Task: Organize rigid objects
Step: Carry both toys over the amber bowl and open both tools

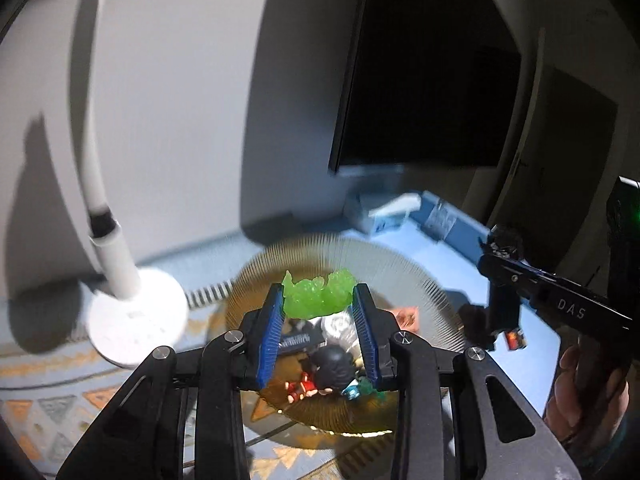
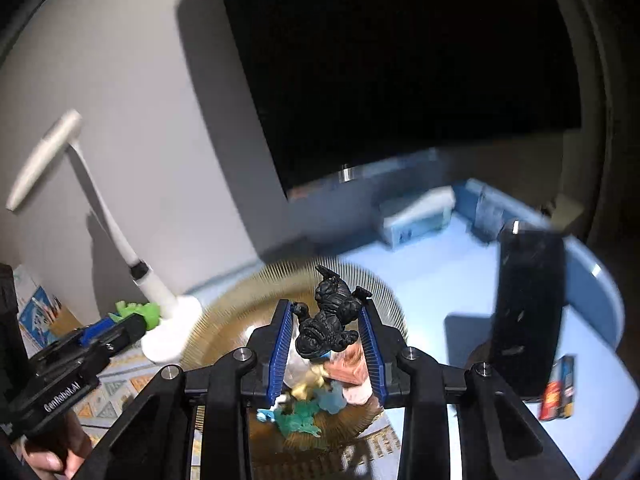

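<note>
Left gripper [image 1: 318, 300] clamped on a translucent green figure [image 1: 318, 294], pinched between the blue pads at the fingertips, held above the amber ribbed plate [image 1: 432, 300]. Right gripper [image 2: 328, 312] closed on a black figure [image 2: 328, 320], also lifted over the plate. Small toys [image 2: 308, 412] piled on the plate below both. Beyond: white desk lamp [image 1: 116, 264], blue tray [image 2: 440, 280], dark monitor [image 2: 400, 60].
</note>
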`<state>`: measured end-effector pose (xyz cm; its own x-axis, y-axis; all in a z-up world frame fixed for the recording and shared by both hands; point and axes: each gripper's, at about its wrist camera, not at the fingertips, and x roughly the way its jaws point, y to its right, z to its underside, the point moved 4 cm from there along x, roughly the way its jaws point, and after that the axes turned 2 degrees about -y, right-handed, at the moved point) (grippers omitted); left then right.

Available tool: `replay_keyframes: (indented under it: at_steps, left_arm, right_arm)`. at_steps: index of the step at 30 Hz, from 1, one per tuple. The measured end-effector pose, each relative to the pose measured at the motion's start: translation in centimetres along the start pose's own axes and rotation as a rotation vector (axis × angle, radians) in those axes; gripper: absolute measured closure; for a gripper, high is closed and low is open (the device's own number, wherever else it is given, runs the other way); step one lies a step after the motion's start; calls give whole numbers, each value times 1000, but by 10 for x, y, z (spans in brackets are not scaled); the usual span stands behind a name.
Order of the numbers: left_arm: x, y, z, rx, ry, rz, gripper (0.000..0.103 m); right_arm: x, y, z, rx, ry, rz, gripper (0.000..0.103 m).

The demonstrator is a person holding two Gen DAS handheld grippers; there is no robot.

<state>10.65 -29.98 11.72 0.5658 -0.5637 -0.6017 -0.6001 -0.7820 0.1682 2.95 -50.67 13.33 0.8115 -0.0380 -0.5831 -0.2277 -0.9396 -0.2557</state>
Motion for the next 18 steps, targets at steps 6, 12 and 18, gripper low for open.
replay_keyframes:
  at_steps: [6,12,18]
  left_arm:
    - [47,-8,21,-19,-89,-4,72]
    - [63,-5,21,-11,-102,-3,72]
    - [51,-2,14,-3,-63,-18,34]
  right_arm:
    - [52,15,22,55,-135,-23,70]
    - [70,11,18,53,-156,-38,70]
    - [77,3,14,23,-167,-8,48]
